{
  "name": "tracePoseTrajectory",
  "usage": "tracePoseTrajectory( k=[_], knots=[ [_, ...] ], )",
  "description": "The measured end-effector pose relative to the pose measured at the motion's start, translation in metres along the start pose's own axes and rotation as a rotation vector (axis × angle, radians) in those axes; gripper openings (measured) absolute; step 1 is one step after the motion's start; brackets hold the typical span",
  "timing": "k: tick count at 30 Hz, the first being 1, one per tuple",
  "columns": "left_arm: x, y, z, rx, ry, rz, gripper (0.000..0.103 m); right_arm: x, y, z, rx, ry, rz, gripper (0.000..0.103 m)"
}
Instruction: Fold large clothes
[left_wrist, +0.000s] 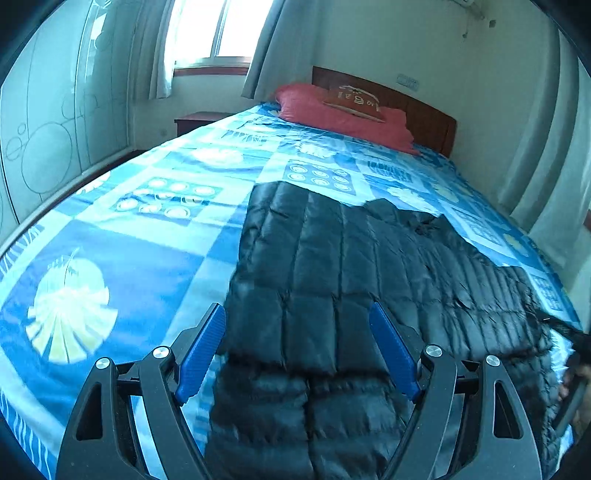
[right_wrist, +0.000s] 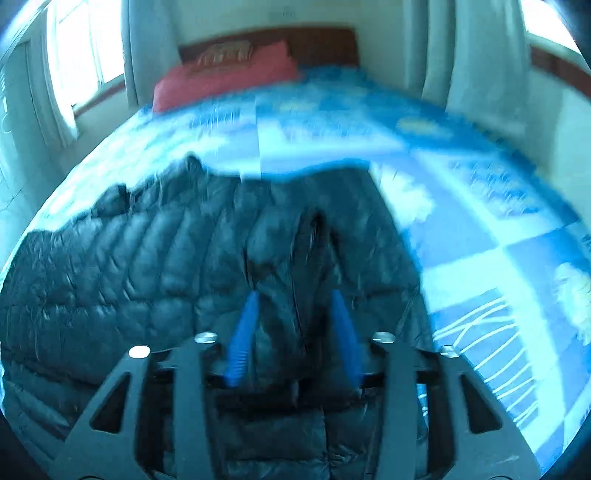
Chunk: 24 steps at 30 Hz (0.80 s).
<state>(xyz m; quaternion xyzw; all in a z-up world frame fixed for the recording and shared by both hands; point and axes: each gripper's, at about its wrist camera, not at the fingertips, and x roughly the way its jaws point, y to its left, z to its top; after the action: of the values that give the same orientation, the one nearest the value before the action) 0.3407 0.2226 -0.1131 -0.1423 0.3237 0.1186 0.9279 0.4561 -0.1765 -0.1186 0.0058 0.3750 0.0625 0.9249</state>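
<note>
Black quilted puffer coat (left_wrist: 332, 266) spread flat on a bed's blue patterned sheet (left_wrist: 122, 251).

Left gripper (left_wrist: 297, 325) hangs above the coat's near edge, blue pads spread wide, nothing between. Right gripper (right_wrist: 293, 306), half-parted, straddles a raised fold; the blur leaves contact unclear.

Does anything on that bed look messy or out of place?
Only the black jacket: it lies rumpled on the blue bedspread, its far edge uneven and bunched. The red pillow sits neatly at the headboard. Nothing looks spilled or damaged.
</note>
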Motion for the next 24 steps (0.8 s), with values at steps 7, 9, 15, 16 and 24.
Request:
tracePoseTrajectory(
  k=[7,9,15,16,24],
  knots=[
    [0.06,0.006,0.005,0.027,0.143,0.102,0.079,0.044,0.043,-0.016,-0.083,0.142,0.08,0.046],
    [0.075,0.01,-0.001,0.018,0.212,0.107,0.08,0.048,0.042,-0.019,-0.071,0.133,0.082,0.047],
    [0.045,0.01,0.014,0.006,0.145,0.09,0.079,0.023,0.053,0.003,-0.073,0.066,0.097,0.047],
    [0.036,0.008,0.021,0.0,0.101,0.075,0.079,0.023,0.058,0.009,-0.077,0.056,0.108,0.047],
    [0.099,0.006,0.032,0.04,0.207,0.141,0.08,0.086,0.09,0.02,-0.093,0.157,0.112,0.054]
  ],
)
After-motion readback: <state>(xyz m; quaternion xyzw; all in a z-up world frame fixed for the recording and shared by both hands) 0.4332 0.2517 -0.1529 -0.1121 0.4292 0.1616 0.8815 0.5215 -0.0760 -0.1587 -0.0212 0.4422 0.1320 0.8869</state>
